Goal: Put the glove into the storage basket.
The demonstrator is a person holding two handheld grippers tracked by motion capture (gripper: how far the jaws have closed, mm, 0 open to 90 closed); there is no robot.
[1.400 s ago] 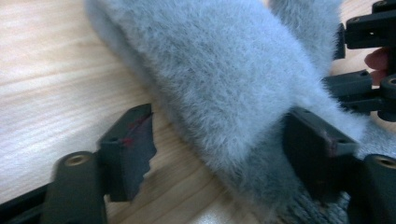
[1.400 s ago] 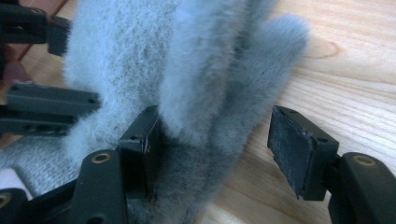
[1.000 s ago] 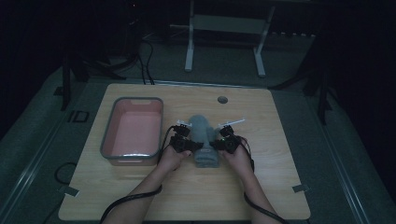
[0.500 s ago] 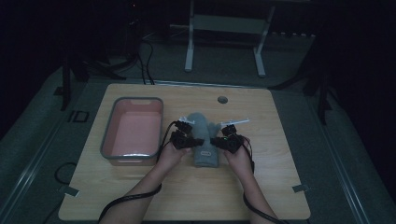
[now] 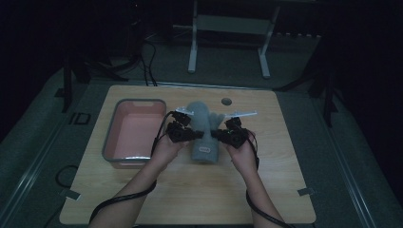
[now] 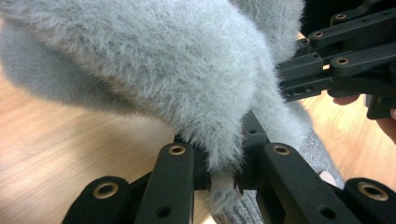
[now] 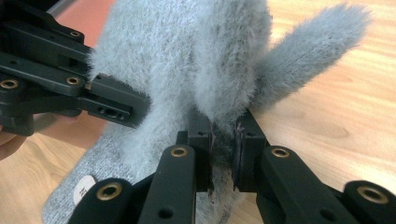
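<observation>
Grey fluffy mitten (image 5: 204,130) (one) is pinched by two claws, left (image 5: 194,135) and right (image 5: 216,134), beside one pink tub (image 5: 113,142).

The pink tub (image 5: 134,133) blocks the left; the table (image 5: 280,171) lies open rightward.

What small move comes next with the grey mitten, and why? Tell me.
Probably carry the mitten left, over the pink tub. Both the left tongs and right tongs are pinched shut on its fuzzy edges, and the tub beside it looks like the likely drop spot.
</observation>
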